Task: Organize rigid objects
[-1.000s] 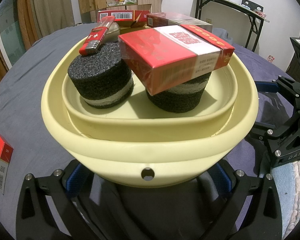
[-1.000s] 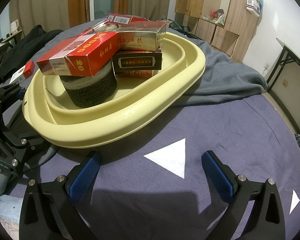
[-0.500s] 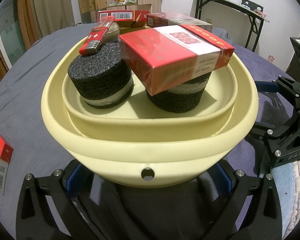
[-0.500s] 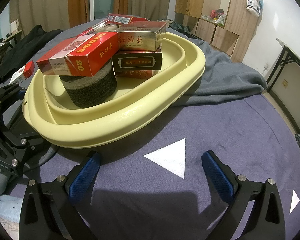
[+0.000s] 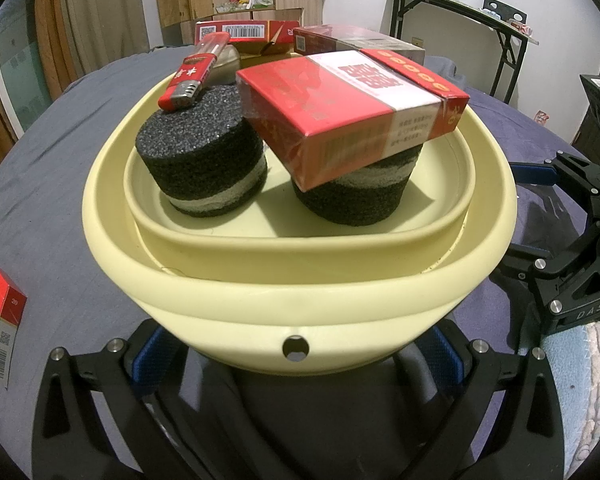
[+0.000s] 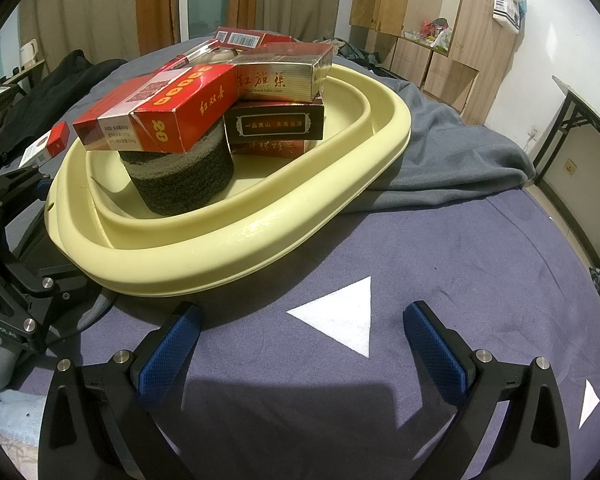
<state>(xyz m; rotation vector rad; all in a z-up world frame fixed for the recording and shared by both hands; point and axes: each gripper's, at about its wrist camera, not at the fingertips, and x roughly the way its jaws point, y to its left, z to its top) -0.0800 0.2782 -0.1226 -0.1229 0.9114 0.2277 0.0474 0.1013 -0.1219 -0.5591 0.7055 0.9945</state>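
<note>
A pale yellow double-walled basin (image 5: 300,292) stands on the purple cloth. Inside are two black foam cylinders (image 5: 202,164) (image 5: 356,196). A red lighter (image 5: 192,80) lies on the left one and a red cigarette pack (image 5: 352,108) rests tilted on the right one. My left gripper (image 5: 296,354) is open, its blue pads under the basin's near rim on either side. In the right wrist view the basin (image 6: 236,240) also holds a gold pack (image 6: 280,72) stacked on a dark pack (image 6: 274,124). My right gripper (image 6: 302,340) is open over bare cloth, short of the basin.
One loose red-and-white pack (image 5: 0,328) lies on the cloth left of the basin. A grey garment (image 6: 440,152) is bunched behind the basin. White triangle marks (image 6: 340,316) sit on the cloth. A folding table (image 5: 460,8) stands by the far wall.
</note>
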